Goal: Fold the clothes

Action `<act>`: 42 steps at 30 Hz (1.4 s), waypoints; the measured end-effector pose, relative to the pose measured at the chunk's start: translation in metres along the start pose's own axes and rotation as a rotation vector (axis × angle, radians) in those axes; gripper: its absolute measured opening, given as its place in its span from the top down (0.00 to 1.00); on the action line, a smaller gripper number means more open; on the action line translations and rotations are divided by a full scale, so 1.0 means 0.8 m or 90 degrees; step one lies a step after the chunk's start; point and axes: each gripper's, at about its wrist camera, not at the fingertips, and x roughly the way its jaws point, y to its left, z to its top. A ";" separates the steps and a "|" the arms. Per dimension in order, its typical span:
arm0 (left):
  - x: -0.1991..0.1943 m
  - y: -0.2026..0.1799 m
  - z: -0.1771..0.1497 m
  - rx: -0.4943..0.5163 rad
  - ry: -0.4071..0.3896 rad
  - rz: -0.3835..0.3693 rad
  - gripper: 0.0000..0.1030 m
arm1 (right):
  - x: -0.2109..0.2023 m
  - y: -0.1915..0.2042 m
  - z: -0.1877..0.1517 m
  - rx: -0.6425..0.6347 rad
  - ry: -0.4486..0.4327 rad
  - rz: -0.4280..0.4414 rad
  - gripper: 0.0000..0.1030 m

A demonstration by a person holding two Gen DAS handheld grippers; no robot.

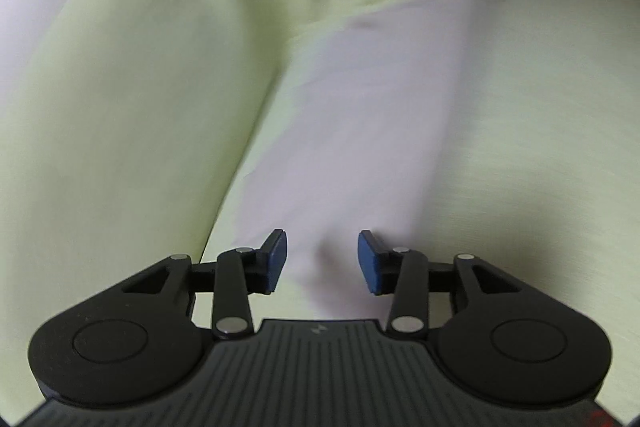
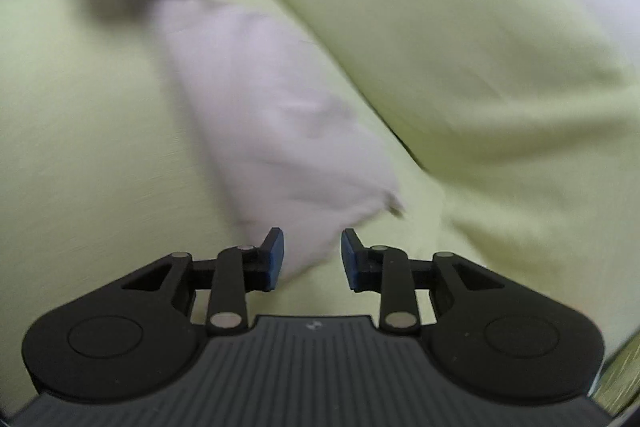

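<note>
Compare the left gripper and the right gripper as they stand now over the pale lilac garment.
The left gripper has its fingers spread wider than the right gripper. The left one looks along the length of the pale lilac garment, while the right one sits at a corner of it, which lies slanted in its view. Both are open, hold nothing, and have blue pads, above the light green sheet.

No readable text, numbers or brand names in either wrist view. Only mark: a small pale emblem on the ribbed grey body of the left gripper (image 1: 322,263), and a like one on the right gripper (image 2: 312,259); both too small and blurred to make out as letters.
</note>
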 end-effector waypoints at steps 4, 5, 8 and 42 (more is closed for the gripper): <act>0.000 -0.061 -0.006 0.114 0.020 0.056 0.53 | 0.011 0.044 0.014 -0.087 0.007 -0.037 0.74; 0.003 -0.072 -0.008 0.140 0.028 0.076 0.53 | 0.016 0.049 0.018 -0.101 0.009 -0.049 0.74; 0.012 -0.079 -0.013 0.156 0.034 0.094 0.56 | 0.030 0.058 0.030 -0.128 0.024 -0.051 0.75; -0.090 -0.108 -0.019 0.115 0.115 -0.023 0.95 | -0.028 0.082 -0.017 -0.112 0.148 0.001 0.96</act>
